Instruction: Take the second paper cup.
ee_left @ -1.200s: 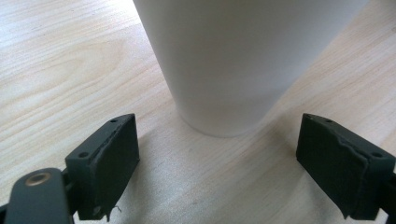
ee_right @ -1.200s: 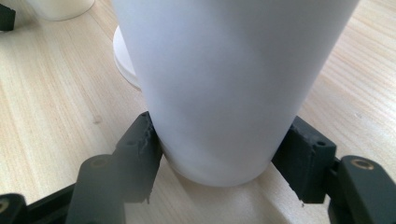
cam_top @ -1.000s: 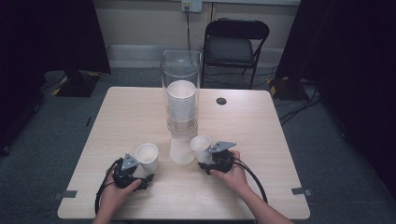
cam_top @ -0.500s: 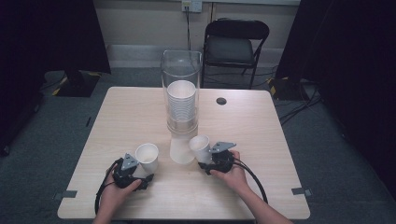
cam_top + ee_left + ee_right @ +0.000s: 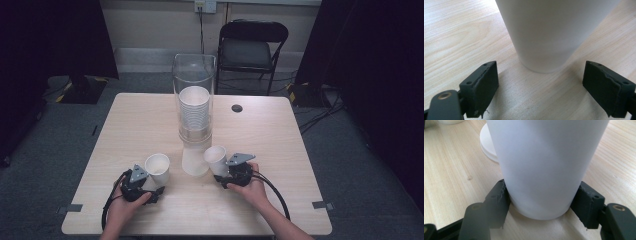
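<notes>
Two white paper cups stand near the table's front. The left cup (image 5: 158, 168) (image 5: 549, 32) sits upright just ahead of my left gripper (image 5: 150, 181) (image 5: 549, 87), whose jaws stand open on either side of its base without touching it. The right cup (image 5: 216, 160) (image 5: 544, 167) leans slightly, and my right gripper (image 5: 226, 172) (image 5: 541, 202) is shut on its lower part, both pads pressed on the wall. Behind them a clear cylinder (image 5: 194, 95) holds a stack of white cups (image 5: 194, 107) over a white base (image 5: 195, 159).
The wooden table (image 5: 280, 140) has a small black disc (image 5: 237, 108) at its back right. A black folding chair (image 5: 252, 47) stands beyond the far edge. Cables trail from both grippers toward the front edge. The dispenser's white base rim (image 5: 487, 143) lies just left of the held cup.
The right cup has shifted slightly toward the dispenser's base. The left hand and its cup have stayed put.
</notes>
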A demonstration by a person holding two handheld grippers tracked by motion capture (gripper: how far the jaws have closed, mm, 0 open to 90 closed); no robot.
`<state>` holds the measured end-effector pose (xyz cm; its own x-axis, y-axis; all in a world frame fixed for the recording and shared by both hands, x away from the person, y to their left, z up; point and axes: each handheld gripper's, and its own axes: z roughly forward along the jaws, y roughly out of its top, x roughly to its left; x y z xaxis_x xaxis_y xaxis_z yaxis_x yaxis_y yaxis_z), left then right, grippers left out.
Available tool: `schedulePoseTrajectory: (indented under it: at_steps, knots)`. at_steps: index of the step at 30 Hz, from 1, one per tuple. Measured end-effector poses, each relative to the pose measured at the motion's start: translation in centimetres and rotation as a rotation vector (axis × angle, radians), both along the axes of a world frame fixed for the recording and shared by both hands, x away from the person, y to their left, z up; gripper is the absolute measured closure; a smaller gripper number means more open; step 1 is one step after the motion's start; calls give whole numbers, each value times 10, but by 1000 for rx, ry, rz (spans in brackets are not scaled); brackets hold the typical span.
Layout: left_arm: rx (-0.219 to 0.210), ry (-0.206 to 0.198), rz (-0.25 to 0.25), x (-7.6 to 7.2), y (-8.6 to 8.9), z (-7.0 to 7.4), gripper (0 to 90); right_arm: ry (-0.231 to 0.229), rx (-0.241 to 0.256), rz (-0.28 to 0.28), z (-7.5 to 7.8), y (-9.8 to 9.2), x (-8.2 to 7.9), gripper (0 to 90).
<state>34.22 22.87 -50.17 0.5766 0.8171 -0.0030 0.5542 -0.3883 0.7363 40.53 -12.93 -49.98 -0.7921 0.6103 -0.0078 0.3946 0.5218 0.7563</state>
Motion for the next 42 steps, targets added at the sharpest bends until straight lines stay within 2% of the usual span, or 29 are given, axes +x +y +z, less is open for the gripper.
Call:
schedulePoseTrajectory:
  at_steps: [7, 8, 15, 18, 20, 22, 25, 27, 29, 34, 37, 38, 39, 42]
  knots:
    - [-6, -6, 4, -3, -1, 0, 151, 2, 1, 2, 0, -2, -1, 361]
    - [5, -6, -6, -3, 0, 1, 156, 2, 2, 3, 0, -2, -1, 362]
    - [0, 9, -22, -18, -4, 3, 167, -5, 2, 17, 0, -9, -7, 364]
    - [-11, 8, -34, -26, -6, 7, 174, -10, 47, 28, 2, -14, -11, 364]
    - [-22, 15, -49, -33, -10, 10, 178, 1, 70, 42, 4, -16, -14, 364]
    - [-31, 30, -63, -41, -15, 13, 181, -20, 50, 65, 7, -15, -17, 363]
    - [-20, 30, -126, -51, -27, 16, 184, -27, 46, 81, 8, -12, -21, 363]
    - [-30, 36, -165, -56, -38, 17, 186, -31, 49, 90, 8, -11, -23, 363]
    - [-26, 32, -197, -56, -50, 20, 186, -35, 58, 115, 8, -9, -24, 362]
    - [-24, 14, -209, -45, -81, 22, 201, -21, 83, 161, 7, -1, -29, 362]
    - [-30, 12, -182, -37, -96, 22, 209, -27, 88, 200, 7, 2, -33, 362]
    - [-19, 2, -180, -33, -100, 23, 207, -28, 80, 215, 7, 3, -34, 362]
    - [-18, 5, -156, -31, -105, 23, 207, -27, 74, 226, 7, 3, -35, 361]
    - [-17, -23, -93, -20, -113, 23, 209, -16, 72, 245, 7, 4, -37, 361]
